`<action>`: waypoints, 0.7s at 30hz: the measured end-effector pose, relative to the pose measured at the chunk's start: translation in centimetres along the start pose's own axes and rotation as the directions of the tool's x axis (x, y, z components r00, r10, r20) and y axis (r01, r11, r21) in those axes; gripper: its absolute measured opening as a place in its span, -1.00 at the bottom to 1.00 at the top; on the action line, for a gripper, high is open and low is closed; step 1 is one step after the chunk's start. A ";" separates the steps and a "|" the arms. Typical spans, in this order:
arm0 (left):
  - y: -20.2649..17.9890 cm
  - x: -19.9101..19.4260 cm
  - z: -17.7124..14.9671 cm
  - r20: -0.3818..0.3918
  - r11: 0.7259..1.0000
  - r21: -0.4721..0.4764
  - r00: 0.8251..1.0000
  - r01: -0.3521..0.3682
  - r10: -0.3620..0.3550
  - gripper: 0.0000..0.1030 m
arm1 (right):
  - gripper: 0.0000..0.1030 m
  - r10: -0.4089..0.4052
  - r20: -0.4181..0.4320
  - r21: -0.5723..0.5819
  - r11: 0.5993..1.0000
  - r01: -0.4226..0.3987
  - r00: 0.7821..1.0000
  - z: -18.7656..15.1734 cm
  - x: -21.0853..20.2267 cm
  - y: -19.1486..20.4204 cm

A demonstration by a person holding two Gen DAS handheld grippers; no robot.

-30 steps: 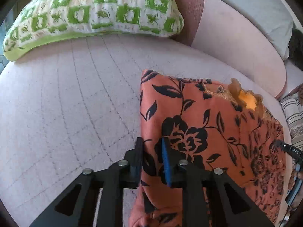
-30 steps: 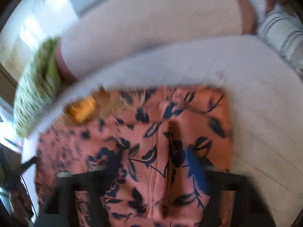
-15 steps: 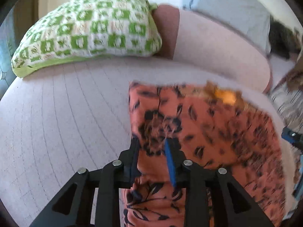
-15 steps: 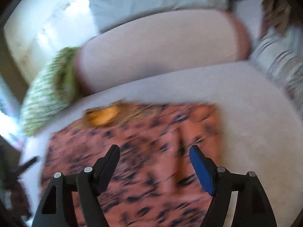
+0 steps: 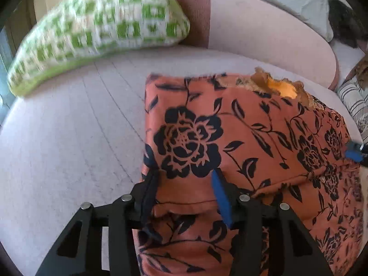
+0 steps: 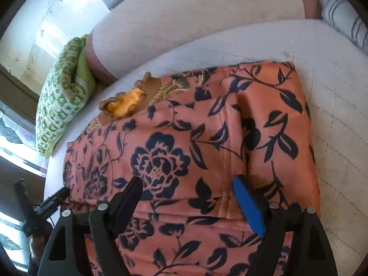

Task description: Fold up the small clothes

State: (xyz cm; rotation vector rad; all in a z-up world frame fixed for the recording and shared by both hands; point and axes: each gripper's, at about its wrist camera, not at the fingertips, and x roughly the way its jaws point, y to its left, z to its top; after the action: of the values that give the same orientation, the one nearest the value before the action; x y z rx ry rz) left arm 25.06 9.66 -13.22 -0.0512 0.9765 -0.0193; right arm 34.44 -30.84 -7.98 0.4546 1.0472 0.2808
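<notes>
Left wrist view: the orange floral garment (image 5: pixel 241 138), folded with frayed tan lace at its far edge, lies on a quilted pale sofa seat (image 5: pixel 69 138). The left gripper (image 5: pixel 185 181) fingers are opening, fabric between them, unpinched.

Right wrist view: the right gripper (image 6: pixel 188 188) fingers are opening wide above the same garment (image 6: pixel 184 126), holding nothing; a green checked cushion (image 6: pixel 62 105) lies beyond.

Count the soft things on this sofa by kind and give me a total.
Floral orange garments: 1
Green checked cushions: 1
Striped cushions: 1
Pale grey cushions: 1
Total: 4
</notes>
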 end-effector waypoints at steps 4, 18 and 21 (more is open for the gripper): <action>-1.3 -1.8 2.2 0.083 0.993 0.009 0.990 0.116 -0.116 0.03 | 0.62 0.107 0.069 -0.058 0.993 -0.104 0.992 3.3 -1.8 2.1; -1.6 2.1 1.8 -0.024 0.995 -0.047 0.996 0.086 -0.088 0.42 | 0.81 0.043 0.048 0.038 0.998 -0.045 0.998 3.4 2.9 -0.6; -2.3 -0.5 1.6 -0.020 0.998 -0.022 0.998 0.057 -0.058 0.43 | 0.82 0.101 0.060 0.020 0.995 -0.102 0.993 2.9 -1.0 2.0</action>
State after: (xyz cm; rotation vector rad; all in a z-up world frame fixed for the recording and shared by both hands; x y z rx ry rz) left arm 26.09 7.45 -11.78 -0.0992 0.9957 -0.0620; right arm 36.48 -30.16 -5.04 0.5348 0.9717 0.3444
